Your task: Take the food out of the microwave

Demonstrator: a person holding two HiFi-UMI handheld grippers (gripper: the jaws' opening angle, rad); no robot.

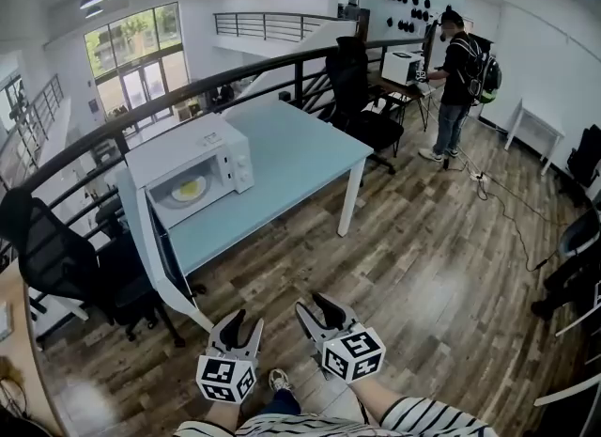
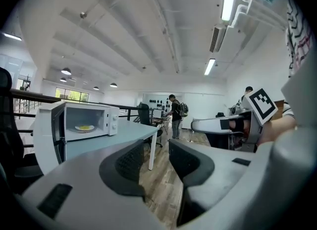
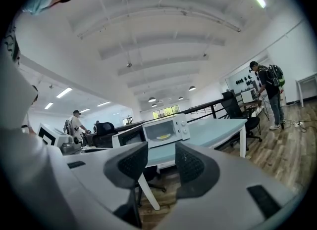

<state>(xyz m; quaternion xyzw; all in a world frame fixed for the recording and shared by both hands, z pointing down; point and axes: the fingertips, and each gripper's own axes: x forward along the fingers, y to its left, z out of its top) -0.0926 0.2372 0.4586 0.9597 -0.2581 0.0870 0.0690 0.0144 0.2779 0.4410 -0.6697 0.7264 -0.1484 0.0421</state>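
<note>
A white microwave (image 1: 192, 164) stands on the left end of a light blue table (image 1: 300, 158), its door (image 1: 158, 249) swung wide open toward me. Inside lies a white plate with yellow food (image 1: 190, 188), also seen as the plate of food (image 2: 84, 128) and the plate of food (image 3: 163, 136) from each gripper. My left gripper (image 1: 242, 324) and right gripper (image 1: 317, 309) hover side by side over the wooden floor, well short of the table. Both stand open with nothing between the jaws. The left gripper (image 2: 157, 158) and right gripper (image 3: 162, 162) point roughly level toward the microwave (image 3: 161, 131).
Black office chairs (image 1: 56, 261) stand left of the table and another chair (image 1: 362, 106) behind it. A dark railing (image 1: 141, 111) runs behind the table. A person with a backpack (image 1: 458, 78) stands at a far desk. Cables (image 1: 507, 210) trail on the floor at right.
</note>
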